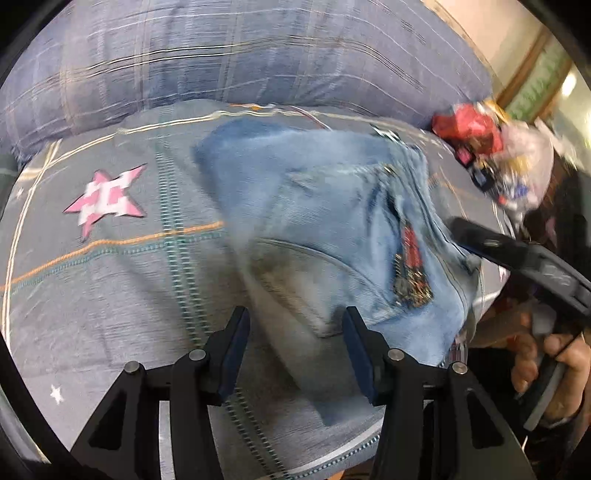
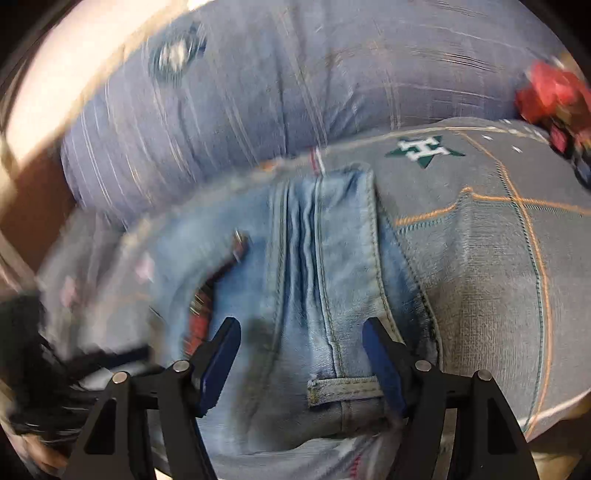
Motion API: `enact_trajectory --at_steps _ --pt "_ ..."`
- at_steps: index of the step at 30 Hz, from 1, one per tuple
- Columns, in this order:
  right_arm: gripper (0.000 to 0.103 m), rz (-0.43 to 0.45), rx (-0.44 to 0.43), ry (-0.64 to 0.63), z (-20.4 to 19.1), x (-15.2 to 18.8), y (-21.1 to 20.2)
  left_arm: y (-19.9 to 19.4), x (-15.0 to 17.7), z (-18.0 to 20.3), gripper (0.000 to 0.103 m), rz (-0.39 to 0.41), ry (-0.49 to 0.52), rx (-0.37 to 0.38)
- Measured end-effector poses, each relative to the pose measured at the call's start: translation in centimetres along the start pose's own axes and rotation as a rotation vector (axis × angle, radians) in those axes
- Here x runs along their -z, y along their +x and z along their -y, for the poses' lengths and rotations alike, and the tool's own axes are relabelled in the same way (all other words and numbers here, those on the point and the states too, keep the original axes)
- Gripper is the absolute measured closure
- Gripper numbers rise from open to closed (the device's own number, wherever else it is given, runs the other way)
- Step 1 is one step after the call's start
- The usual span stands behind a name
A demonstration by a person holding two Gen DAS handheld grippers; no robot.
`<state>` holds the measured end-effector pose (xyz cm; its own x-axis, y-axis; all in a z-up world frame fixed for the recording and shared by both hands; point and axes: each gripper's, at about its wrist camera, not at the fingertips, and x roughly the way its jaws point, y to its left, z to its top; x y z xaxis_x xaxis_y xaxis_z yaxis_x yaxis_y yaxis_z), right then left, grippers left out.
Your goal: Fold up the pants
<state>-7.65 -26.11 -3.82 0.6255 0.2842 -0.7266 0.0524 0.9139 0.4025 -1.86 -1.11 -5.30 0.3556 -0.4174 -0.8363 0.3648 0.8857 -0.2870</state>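
Underneath everything lay a grey bedspread, quilted with orange and teal stitched lines and small white stars. A pink-and-white star patch sat on it at the left of the left wrist view, and a green-and-white star patch lay toward the far right of the right wrist view. Along the far edge a plump pillow in blue-grey plaid pressed against the bedspread. At the far right, a heap of red and mixed-colour clutter rested at the bed's edge, too blurred to identify. Beyond it, a pale wall and a wooden frame were visible.

The jeans, light blue denim, lay bunched on the bedspread near the middle, with a pocket seam and a red-trimmed zipper showing. In the right wrist view their stitched seams ran from near to far, with a belt loop nearest the camera.

The left gripper hovered with its jaws spread apart, one side over the bedspread, the other over denim, holding nothing. The right gripper was likewise spread wide above the jeans, the cloth lying between the blue pads unpinched. Both views were smeared by motion blur.
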Motion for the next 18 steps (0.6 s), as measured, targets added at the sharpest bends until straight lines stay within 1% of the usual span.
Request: enact_trajectory --at_steps 2,3,6,7,10,13,15,16,18 --pt "0.031 0.04 -0.039 0.05 0.6 -0.1 -1.6 -0.3 -0.4 -1.4 0.048 0.004 -0.054 0.023" --pt "0.031 0.053 -0.042 0.062 0.7 -0.2 -2.2 -0.3 -0.5 -2.0 0.044 0.001 -0.083 0.04" --pt "0.031 0.059 -0.031 0.088 1.4 -0.1 -3.0 0.2 -1.1 -3.6 0.043 -0.021 -0.169 0.113" --pt "0.031 0.059 -0.029 0.104 1.8 0.0 -3.1 0.5 -1.3 -3.9 0.043 -0.026 -0.184 0.125" --pt "0.031 0.062 -0.014 0.149 2.9 0.3 -3.3 1.5 -1.7 -4.1 0.043 -0.042 -0.213 0.154" --pt "0.031 0.053 -0.01 0.176 4.0 0.5 -2.9 3.1 -2.3 -3.5 0.043 -0.081 -0.232 0.216" --pt "0.031 0.039 -0.017 0.201 4.8 0.6 -2.4 3.9 -2.6 -2.8 0.042 -0.095 -0.226 0.243" --pt "0.031 0.034 -0.034 0.224 5.3 0.6 -2.2 4.2 -2.8 -2.4 0.037 -0.095 -0.222 0.249" --pt "0.031 0.024 -0.064 0.273 6.1 0.7 -2.0 4.8 -3.1 -2.0 0.033 -0.094 -0.222 0.256"
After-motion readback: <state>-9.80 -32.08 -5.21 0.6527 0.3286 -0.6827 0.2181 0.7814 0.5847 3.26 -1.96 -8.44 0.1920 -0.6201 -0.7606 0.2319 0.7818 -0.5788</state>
